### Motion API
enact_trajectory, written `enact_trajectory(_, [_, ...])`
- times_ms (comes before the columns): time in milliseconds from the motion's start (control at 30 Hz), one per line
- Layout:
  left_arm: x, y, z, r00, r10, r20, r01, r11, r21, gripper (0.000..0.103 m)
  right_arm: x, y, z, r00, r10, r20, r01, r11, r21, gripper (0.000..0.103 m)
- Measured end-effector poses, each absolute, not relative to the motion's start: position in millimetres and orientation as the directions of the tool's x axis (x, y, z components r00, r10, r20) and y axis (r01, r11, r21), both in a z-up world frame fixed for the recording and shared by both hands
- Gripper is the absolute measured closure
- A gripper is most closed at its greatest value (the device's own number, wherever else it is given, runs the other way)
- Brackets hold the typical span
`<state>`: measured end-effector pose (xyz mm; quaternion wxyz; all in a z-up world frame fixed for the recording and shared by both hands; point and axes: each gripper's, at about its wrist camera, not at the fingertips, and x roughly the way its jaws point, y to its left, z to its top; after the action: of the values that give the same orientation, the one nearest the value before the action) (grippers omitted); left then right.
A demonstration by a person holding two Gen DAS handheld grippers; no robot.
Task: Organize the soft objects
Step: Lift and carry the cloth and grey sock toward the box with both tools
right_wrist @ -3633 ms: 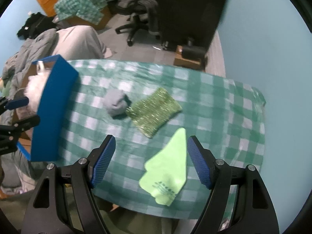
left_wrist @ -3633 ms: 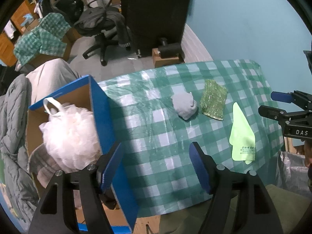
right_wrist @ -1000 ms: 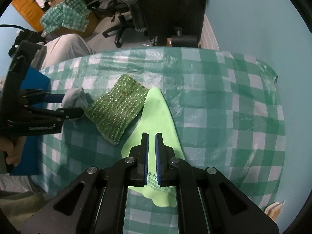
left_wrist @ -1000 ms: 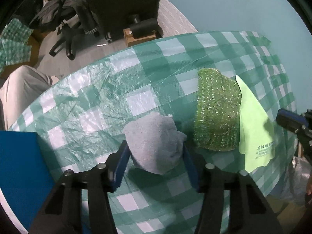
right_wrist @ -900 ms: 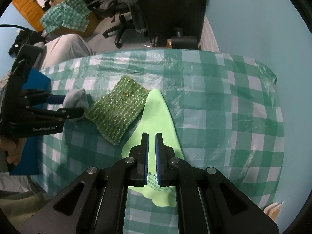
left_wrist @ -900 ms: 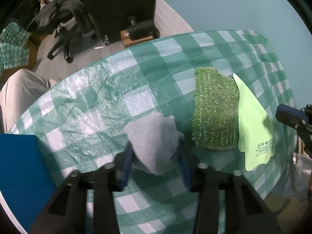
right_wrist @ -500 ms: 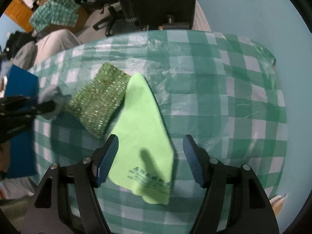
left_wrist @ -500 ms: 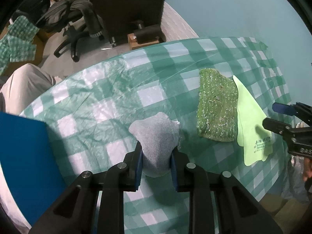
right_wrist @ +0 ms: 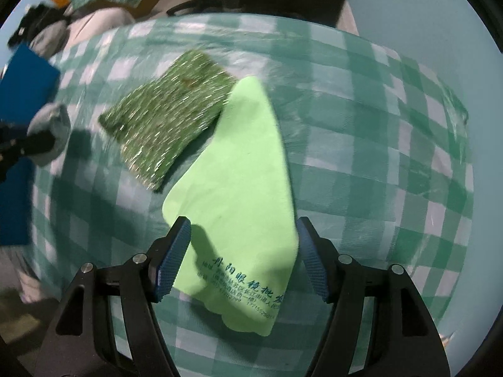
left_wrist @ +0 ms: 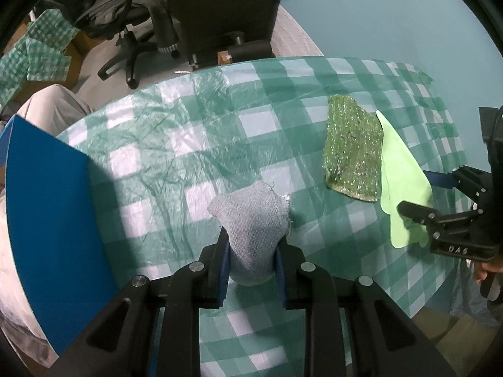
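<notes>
Two changes since a second ago. The crumpled grey knit cloth (left_wrist: 251,220) was only bracketed by the left gripper (left_wrist: 253,264); now both blue pads pinch its near end and the rest bulges out ahead, apparently just lifted off the green-and-white checked plastic tablecloth (left_wrist: 176,144). The right gripper (right_wrist: 242,259) was pressed together over the flat lime-green microfibre lens cloth with printed text (right_wrist: 239,194); now its jaws are spread wide, one each side of that cloth's printed end, gripping nothing.

Read: grey cloth is secured, so the next leg is probably the carry to the blue cardboard box (left_wrist: 53,213), which sits left of the grey cloth at the tablecloth's edge. Lime cloth looks like the right side's next pick, not yet grasped.

Sparkly dark-green knitted scrub pad (right_wrist: 166,122) lies flat between grey cloth and lime cloth, edge touching the lime one, untouched by either gripper.
</notes>
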<state>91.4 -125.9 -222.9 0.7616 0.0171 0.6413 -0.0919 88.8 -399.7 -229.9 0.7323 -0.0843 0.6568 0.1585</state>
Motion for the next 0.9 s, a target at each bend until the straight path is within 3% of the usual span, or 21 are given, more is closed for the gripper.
enact_trajectory(200, [84.1,-124.0,-222.3,0.161,-0.117,-0.98,0.153,0.984,-0.092,0.079,76.6,-378.8,-231.9,0.103,0.075,-0.992,-0.415,0.909,0.026,0.041])
enact_trajectory(267, [81.5,-123.0,-221.1,0.161,-0.119,-0.98,0.146,0.985,-0.096,0.079,74.8,-376.9,-230.0,0.108,0.078,-0.991,-0.418,0.908,0.025,0.055])
enact_trajectory(333, [79.1,-121.9,-219.8,0.164,-0.119,-0.979,0.14,0.985,-0.097,0.079,72.8,-374.5,-227.8,0.111,0.089,-0.99,-0.421,0.907,0.034,0.09])
enact_trajectory(433, [74.1,-119.9,-217.2,0.17,-0.126,-0.977,0.134,0.986,-0.103,0.079,72.8,-370.1,-226.7,0.1,0.109,-0.989,-0.412,0.909,0.058,0.095])
enact_trajectory(900, [52.5,-111.6,-187.7,0.223,-0.141,-0.965,0.119,0.986,-0.117,0.079,72.7,-376.1,-181.6,0.157,0.212,-0.965,-0.404,0.905,0.133,0.095])
